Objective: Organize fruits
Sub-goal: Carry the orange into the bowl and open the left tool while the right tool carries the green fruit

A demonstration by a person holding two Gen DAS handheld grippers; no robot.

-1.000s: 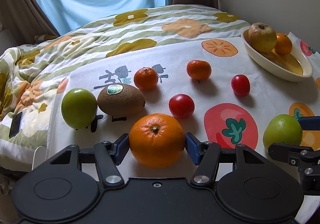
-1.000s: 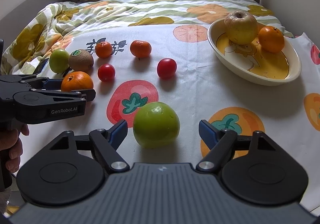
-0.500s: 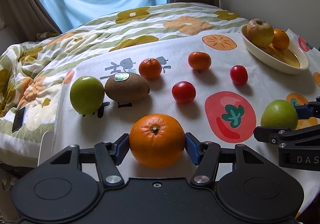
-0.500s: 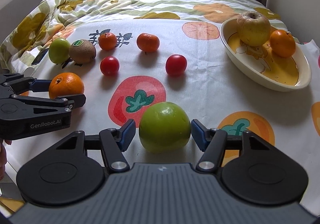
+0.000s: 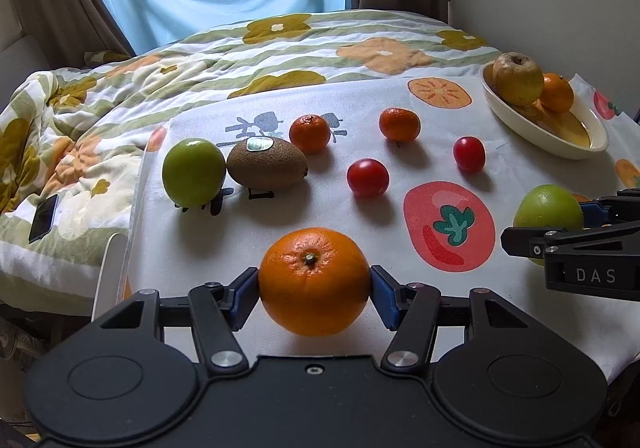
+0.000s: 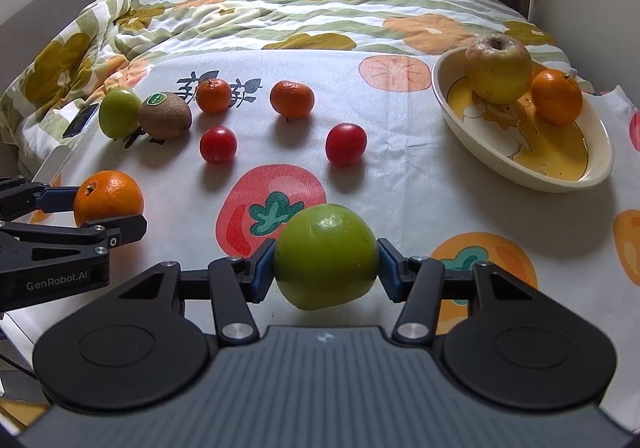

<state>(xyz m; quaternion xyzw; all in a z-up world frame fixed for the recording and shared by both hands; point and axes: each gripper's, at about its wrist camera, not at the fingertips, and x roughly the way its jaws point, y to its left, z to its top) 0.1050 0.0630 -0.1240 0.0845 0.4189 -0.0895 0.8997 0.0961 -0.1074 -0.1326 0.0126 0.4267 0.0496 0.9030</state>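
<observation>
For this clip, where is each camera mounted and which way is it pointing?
Left wrist: on the left gripper, looking along its fingers, shut on the orange; right gripper enters at right.
Right wrist: on the right gripper, shut on the green apple; left gripper shows at left.
Shared: both face the window across the fruit-print cloth, kiwi and bowl.

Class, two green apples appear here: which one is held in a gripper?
The green apple clamped by the right gripper; the other green apple lies loose beside the kiwi.
</observation>
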